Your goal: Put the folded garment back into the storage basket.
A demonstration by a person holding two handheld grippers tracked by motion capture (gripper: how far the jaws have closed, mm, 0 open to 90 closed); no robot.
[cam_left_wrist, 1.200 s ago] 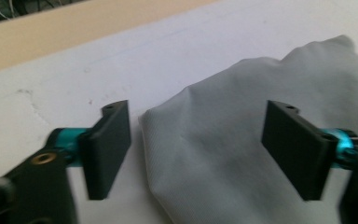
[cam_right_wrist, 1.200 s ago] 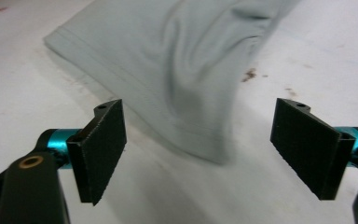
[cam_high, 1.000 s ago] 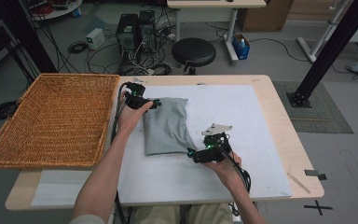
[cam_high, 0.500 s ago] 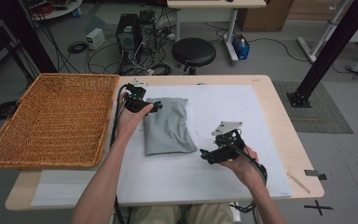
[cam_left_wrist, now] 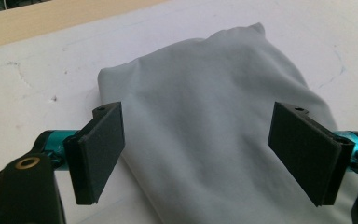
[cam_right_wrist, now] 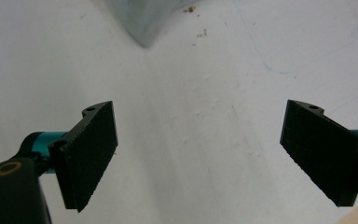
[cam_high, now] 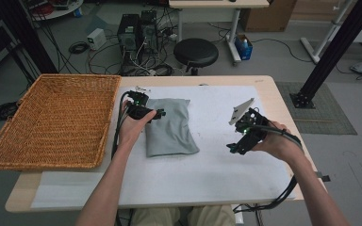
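Left gripper [cam_high: 161, 113], jaws spread wide, is hovering at the far left edge of the grey cloth bag [cam_high: 169, 127], which is lying on the white table cover [cam_high: 226, 179] just right of the wicker basket [cam_high: 52, 125]. Its long axis is running near to far, and in the left gripper view the bag [cam_left_wrist: 214, 126] is sitting between the open pads [cam_left_wrist: 100, 151]. Right gripper [cam_high: 234, 148], also released, is hanging well apart to the right, over bare cover [cam_right_wrist: 196, 116]. So the left hand is nearer, wrist bent inward over the bag.
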